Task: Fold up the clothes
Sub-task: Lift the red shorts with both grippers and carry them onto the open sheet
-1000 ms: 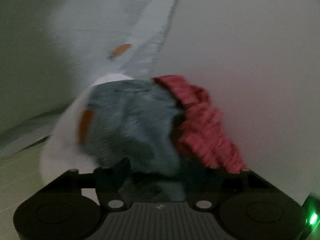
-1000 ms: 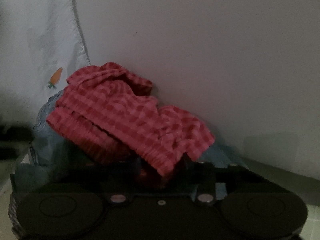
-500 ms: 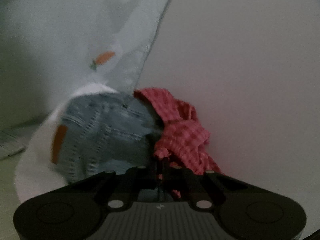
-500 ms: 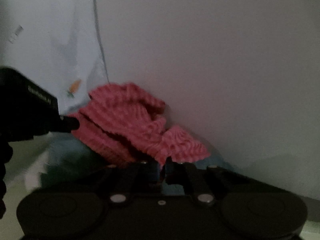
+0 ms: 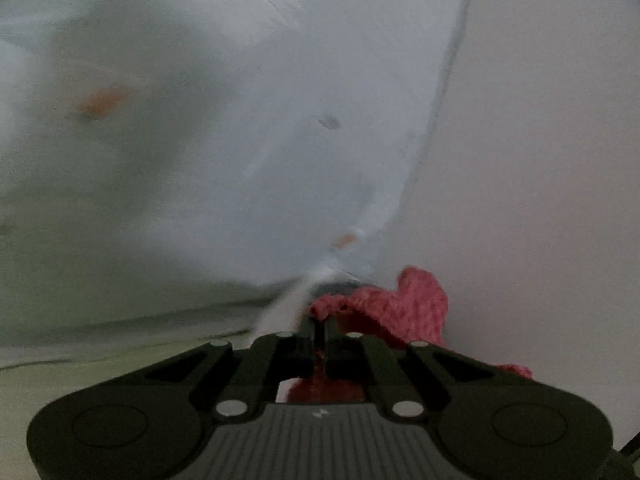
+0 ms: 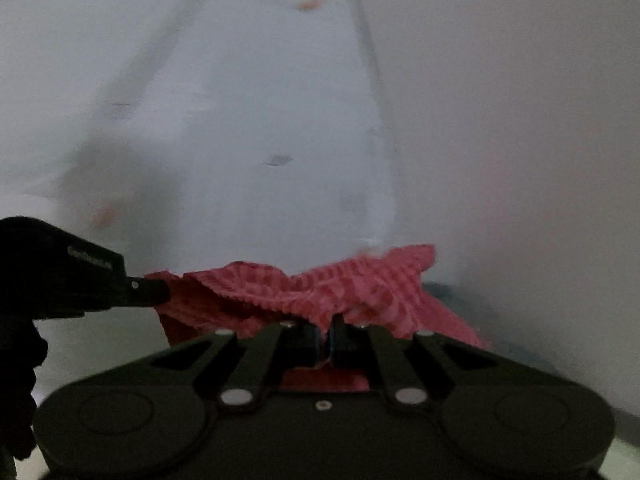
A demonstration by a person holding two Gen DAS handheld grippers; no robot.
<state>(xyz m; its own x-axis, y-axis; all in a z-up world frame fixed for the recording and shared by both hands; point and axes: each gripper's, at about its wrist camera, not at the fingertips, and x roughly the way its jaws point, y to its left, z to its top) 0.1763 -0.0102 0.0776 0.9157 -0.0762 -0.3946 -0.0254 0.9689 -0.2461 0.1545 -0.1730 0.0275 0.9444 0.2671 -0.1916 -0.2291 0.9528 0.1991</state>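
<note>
My left tongs (image 5: 319,330) are pressed together on an edge of the red checked cloth (image 5: 404,306), the two dark fingers nearly touching with a strip of red showing in the slit between them and more red bunched just behind the tips. From that pinch the cloth humps toward two o'clock in the left wrist view, and a small scrap of it peeks out past the tongs' frame at four o'clock. My right tongs (image 6: 327,334) are likewise pinching the same cloth (image 6: 320,288), which spreads as a wrinkled band from nine o'clock to three o'clock across the right wrist view, its far corner lifted at about two o'clock. At nine o'clock in that view the black nose of my left tongs (image 6: 150,292) bites the cloth's other end, so the fabric hangs stretched between the two tools. Behind it all, from ten to twelve o'clock, hangs a pale sheet with small orange marks (image 5: 280,100), its seamed edge running down toward the cloth; beside it at two o'clock is a plain pale wall (image 5: 540,160). The sheet is badly smeared, so the orange marks may be little printed carrots, though I cannot say for sure.
</note>
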